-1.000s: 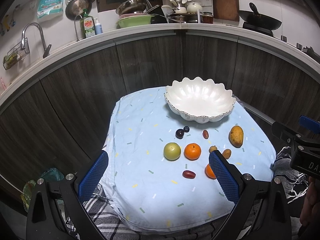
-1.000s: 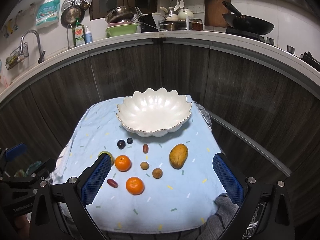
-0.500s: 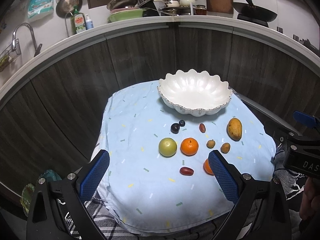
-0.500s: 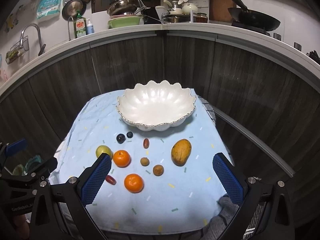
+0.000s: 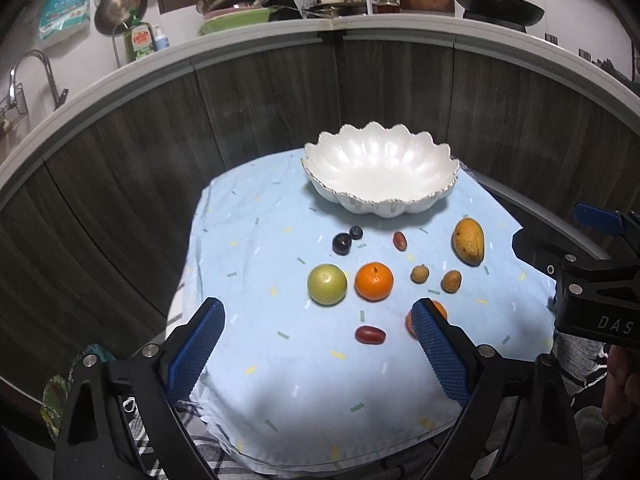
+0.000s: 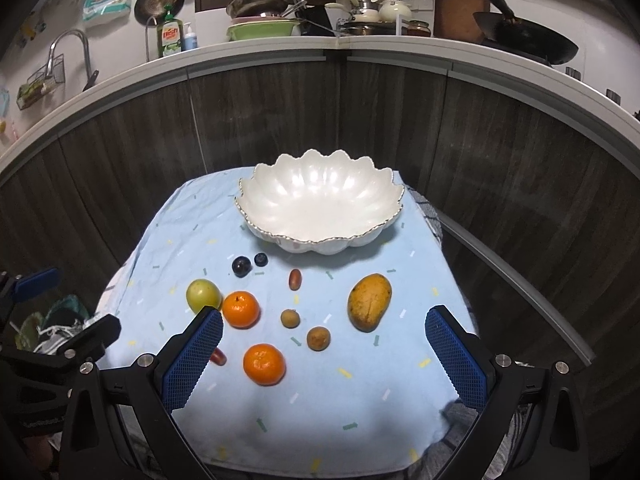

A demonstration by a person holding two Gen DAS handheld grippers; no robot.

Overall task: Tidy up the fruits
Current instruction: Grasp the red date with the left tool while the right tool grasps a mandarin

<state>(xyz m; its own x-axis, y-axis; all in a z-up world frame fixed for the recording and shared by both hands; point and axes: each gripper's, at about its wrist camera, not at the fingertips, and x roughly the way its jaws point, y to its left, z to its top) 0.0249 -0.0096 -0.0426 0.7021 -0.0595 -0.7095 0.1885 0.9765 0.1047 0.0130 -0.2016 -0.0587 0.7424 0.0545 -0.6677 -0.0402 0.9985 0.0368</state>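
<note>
An empty white scalloped bowl [image 5: 380, 168] [image 6: 320, 204] stands at the back of a light blue cloth [image 5: 280, 360] [image 6: 320, 408]. Loose fruit lies in front of it: a green apple [image 5: 327, 284] [image 6: 203, 295], two oranges [image 5: 374, 281] [image 6: 264, 363], a mango [image 5: 468, 241] [image 6: 369, 307], dark plums [image 5: 342, 243] [image 6: 241, 266], red dates [image 5: 370, 335] [image 6: 295, 279] and small brown fruits [image 5: 451, 281] [image 6: 318, 338]. My left gripper [image 5: 318, 344] and my right gripper [image 6: 324, 348] are both open and empty, above the cloth's near part.
Dark wood cabinet fronts [image 5: 260, 112] curve close behind the small table. The counter above holds a sink tap [image 6: 72, 44], dish soap [image 6: 170, 36], pans and a wok [image 6: 528, 40]. Striped fabric [image 5: 160, 440] hangs under the cloth's front edge.
Both grippers have moved slightly forward and lower toward the table, so the fruit and bowl look larger. Nothing on the cloth has moved. Both grippers stay open.
</note>
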